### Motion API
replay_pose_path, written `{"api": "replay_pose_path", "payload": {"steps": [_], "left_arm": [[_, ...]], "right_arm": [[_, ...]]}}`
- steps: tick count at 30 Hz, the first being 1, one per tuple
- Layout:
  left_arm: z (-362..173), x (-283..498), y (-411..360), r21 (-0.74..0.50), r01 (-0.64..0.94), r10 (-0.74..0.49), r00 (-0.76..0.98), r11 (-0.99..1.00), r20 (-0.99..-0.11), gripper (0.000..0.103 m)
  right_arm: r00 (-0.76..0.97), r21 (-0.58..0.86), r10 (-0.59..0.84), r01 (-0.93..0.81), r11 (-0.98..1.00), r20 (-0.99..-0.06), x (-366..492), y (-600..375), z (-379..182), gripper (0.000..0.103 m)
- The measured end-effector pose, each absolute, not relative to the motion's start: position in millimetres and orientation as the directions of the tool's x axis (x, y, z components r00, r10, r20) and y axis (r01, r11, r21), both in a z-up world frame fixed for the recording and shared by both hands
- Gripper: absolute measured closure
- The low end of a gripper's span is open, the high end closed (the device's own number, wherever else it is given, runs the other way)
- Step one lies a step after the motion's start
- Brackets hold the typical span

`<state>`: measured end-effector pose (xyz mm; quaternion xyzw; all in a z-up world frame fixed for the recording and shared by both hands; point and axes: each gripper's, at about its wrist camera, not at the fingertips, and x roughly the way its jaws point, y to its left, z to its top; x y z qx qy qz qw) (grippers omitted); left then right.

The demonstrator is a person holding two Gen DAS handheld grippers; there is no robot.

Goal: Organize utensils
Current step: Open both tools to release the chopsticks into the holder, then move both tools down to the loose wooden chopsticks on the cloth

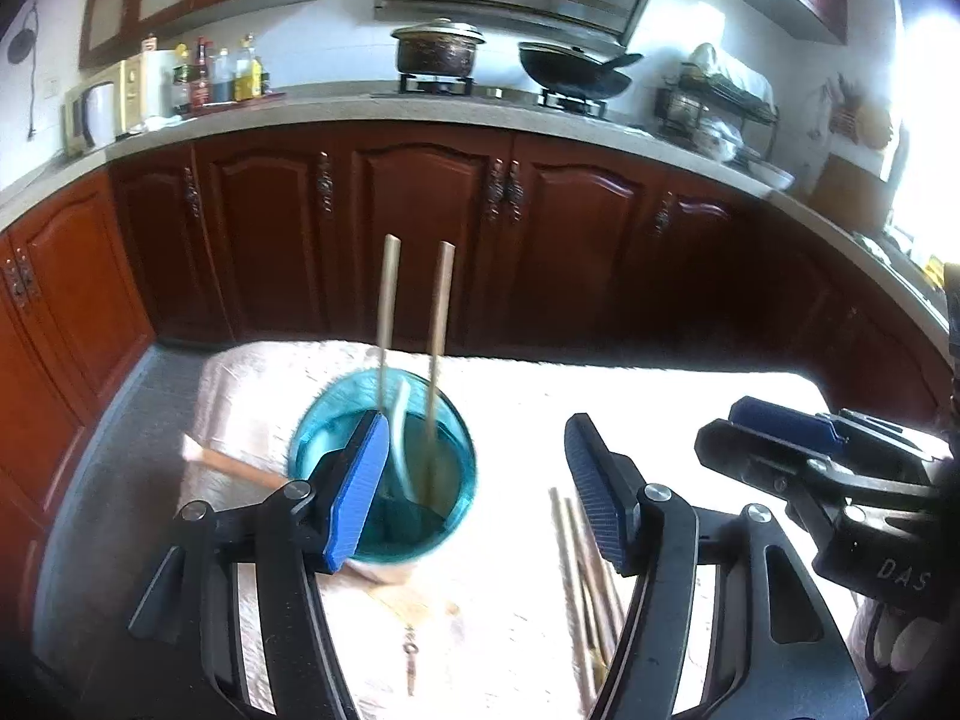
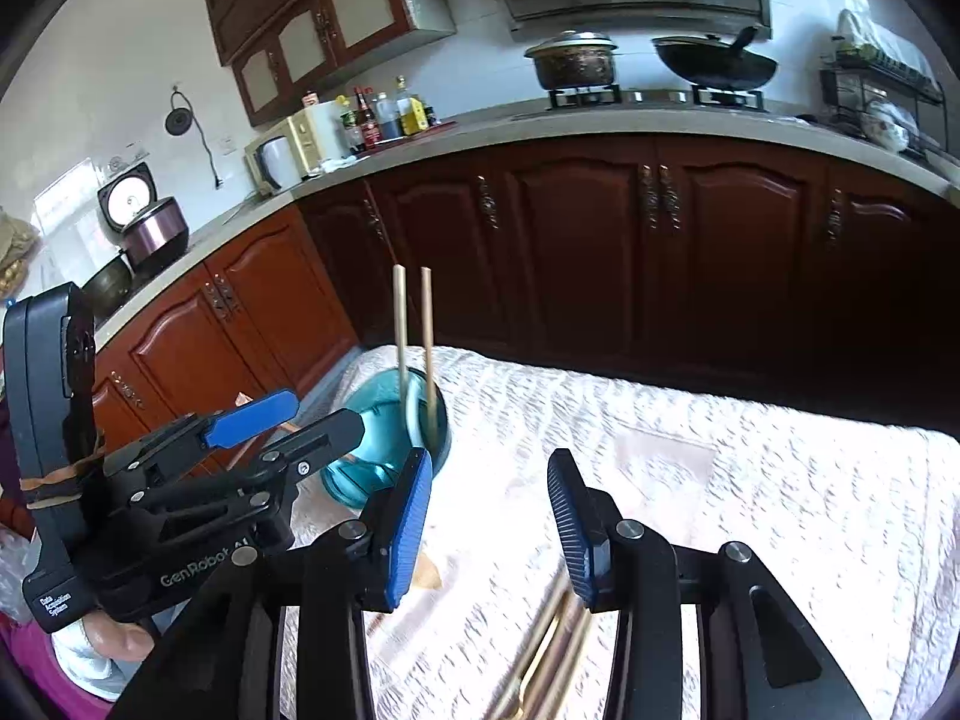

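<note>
Translucent teal glass cup (image 1: 384,468) upright on the pale quilted tablecloth (image 1: 510,600), toward the cloth's far left part. Inside it: two pale wooden chopsticks (image 1: 441,324) standing near upright, tops well above the rim, plus one white curved handle (image 1: 399,438), spoon-like, bowl end not discernible. On the cloth nearer the cameras: loose bundle of brownish wooden chopsticks (image 2: 552,648) lying flat, at least three, exact count blurred. One wooden-handled utensil (image 1: 234,468) lying on the cloth left of the cup, pale tip pointing away, near end hidden behind a gripper finger. Left gripper (image 1: 474,492) spread wide, blue ribbed pads apart, nothing between them; left pad overlapping the cup's near rim in the picture, contact not certain. Right gripper (image 2: 489,525) partly parted, pads bare, hovering above the lying bundle with nothing clamped. Left wrist view only: small dark metal hook-like item (image 1: 411,660) on the cloth in front of the cup, and a brownish stain near it. Right wrist view only: rice cooker with raised lid (image 2: 141,210) on the left counter; part of a hand in a white glove (image 2: 114,642) under the left gripper's body. Both views: red-brown cabinets, lidded pot (image 1: 438,48), black wok (image 1: 576,69), bottles, microwave.
</note>
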<state>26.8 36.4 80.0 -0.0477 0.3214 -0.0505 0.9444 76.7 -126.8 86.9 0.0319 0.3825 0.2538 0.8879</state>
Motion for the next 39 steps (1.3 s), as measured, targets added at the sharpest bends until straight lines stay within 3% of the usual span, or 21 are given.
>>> {"api": "replay_pose_path", "payload": {"steps": [22,30,34,39], "left_arm": [[46,19,-16,-0.146,0.162,-0.218,0.69,0.976,-0.69,0.04],[15,25,-5,-0.182,0.135,-0.227,0.62,0.974,-0.751,0.04],[-9,26,1,-0.193,0.115,-0.224,0.569,0.974,-0.791,0.04],[-27,25,2,-0.187,0.107,-0.215,0.542,0.976,-0.812,0.04]], "right_arm": [[0.538,0.284,0.397,-0.283,0.916,-0.744,55,-193,33,0.063],[0.447,0.32,0.411,-0.267,0.909,-0.794,68,-187,-12,0.063],[0.38,0.319,0.401,-0.262,0.911,-0.833,84,-175,-48,0.074],[0.329,0.318,0.383,-0.236,0.918,-0.863,110,-167,-87,0.079]]}}
